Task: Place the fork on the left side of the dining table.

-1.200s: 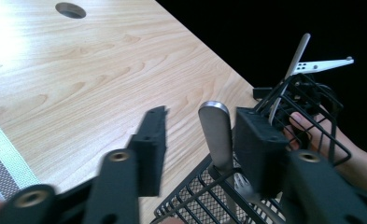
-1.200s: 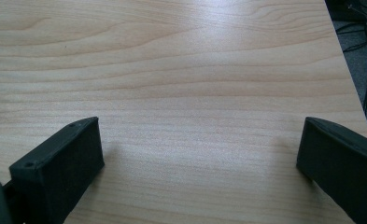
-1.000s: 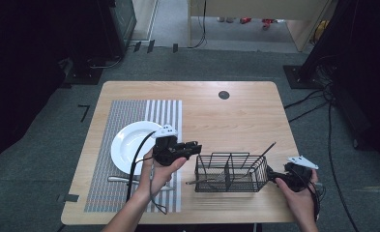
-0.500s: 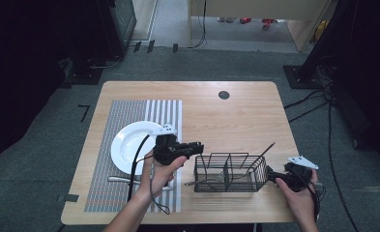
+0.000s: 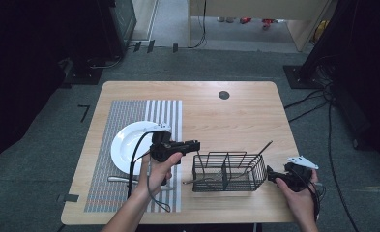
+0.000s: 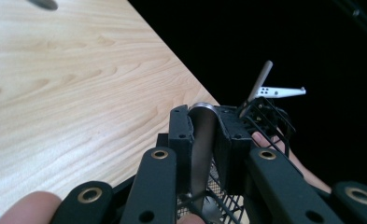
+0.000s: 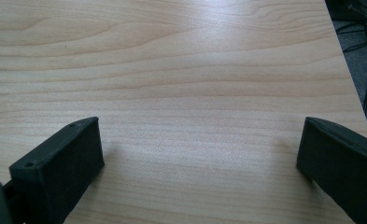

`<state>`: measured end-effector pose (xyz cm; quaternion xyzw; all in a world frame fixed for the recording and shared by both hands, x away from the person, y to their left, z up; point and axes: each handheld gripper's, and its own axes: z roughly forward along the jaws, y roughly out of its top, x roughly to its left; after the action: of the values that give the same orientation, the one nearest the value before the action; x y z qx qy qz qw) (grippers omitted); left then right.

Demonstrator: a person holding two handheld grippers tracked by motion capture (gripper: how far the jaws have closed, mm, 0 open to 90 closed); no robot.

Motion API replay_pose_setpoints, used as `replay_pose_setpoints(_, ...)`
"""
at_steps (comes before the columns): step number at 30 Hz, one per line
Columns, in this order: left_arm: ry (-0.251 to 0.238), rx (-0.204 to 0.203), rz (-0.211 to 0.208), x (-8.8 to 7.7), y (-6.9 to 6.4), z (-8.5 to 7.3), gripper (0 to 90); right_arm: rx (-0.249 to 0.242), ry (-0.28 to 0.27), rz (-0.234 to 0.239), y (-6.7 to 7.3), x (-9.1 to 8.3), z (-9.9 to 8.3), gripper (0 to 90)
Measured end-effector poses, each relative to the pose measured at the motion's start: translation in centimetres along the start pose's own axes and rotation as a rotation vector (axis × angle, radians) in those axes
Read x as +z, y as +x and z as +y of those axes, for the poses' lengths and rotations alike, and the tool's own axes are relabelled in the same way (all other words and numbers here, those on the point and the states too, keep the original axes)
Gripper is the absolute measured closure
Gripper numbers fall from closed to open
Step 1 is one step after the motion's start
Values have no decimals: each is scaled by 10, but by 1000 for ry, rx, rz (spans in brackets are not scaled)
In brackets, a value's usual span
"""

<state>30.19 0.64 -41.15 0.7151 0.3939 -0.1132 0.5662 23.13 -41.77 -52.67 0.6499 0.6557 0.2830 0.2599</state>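
left gripper (image 5: 196, 145): just left of the wire basket (image 5: 229, 172)
right gripper (image 5: 270, 175): at the basket's right end
plate (image 5: 129, 145): left of the basket

L tool (image 5: 193, 145) w/ metal utensil (image 6: 202, 140) edged slightly toward wire basket (image 5: 229, 171).

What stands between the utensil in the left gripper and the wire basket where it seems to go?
Nothing visible does. The left gripper is shut on the metal utensil, and it is held just at the left end of the wire basket. The compartments there look open from above. One utensil handle already leans at the basket's far right end.
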Motion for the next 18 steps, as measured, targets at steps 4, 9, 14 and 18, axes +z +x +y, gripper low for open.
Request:
replay_pose_setpoints(4, 18, 82, 26, -1, -12, 1, 790, -2, -1, 1, 0, 0, 0, 1)
replay_pose_setpoints(9, 64, 132, 46, 6, -27, 9, 786, -2, -1, 2, 0, 0, 0, 1)
replay_pose_setpoints(14, 45, 136, 86, 2, -21, 6, 774, 1, 1, 1, 0, 0, 0, 1)
replay_pose_setpoints(18, 43, 222, 137, -3, -31, 2, 750, -1, 0, 2, 0, 0, 0, 1)
